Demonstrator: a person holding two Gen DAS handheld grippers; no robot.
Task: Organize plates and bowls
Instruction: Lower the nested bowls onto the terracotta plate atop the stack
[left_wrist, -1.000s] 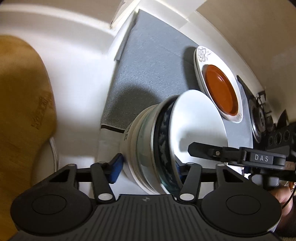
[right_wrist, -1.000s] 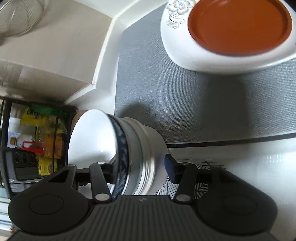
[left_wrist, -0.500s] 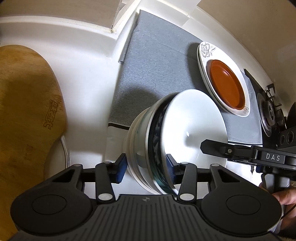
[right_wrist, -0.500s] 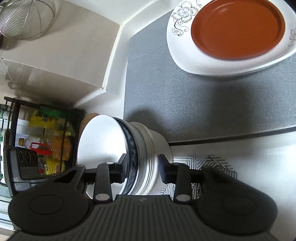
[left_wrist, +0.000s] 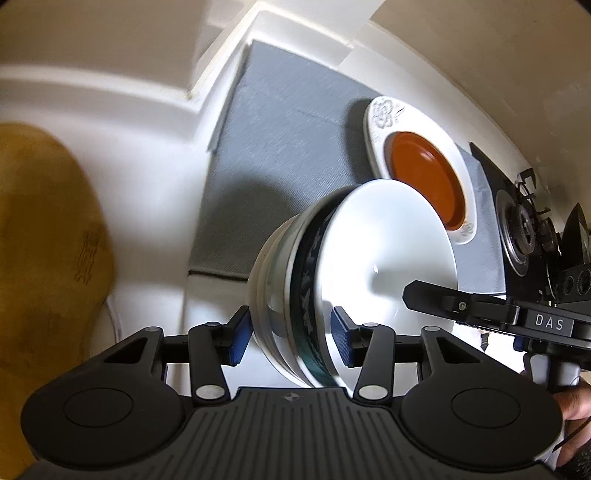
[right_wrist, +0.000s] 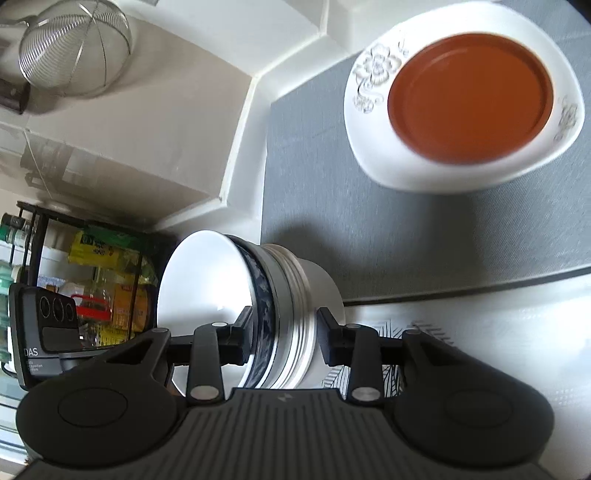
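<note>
Between the pads of the left gripper (left_wrist: 284, 338), clamped from the near side: the rim of a stack of bowls (left_wrist: 332, 291), one pad against the outer wall, the other inside the top white bowl. Same grip by the right gripper (right_wrist: 284, 334) from the opposite side, jaws closed on the rim there too. Lifted, probably, above the white counter (left_wrist: 147, 206), though contact under the stack stays hidden. Stack axis tipped and running across both jaw pairs, mouth toward the right gripper. Beyond, on the grey mat (right_wrist: 332, 206), well apart: a white floral plate (right_wrist: 373, 110) carrying a brown plate (right_wrist: 469, 92). Neither hand nearer; equal share of the load.
</note>
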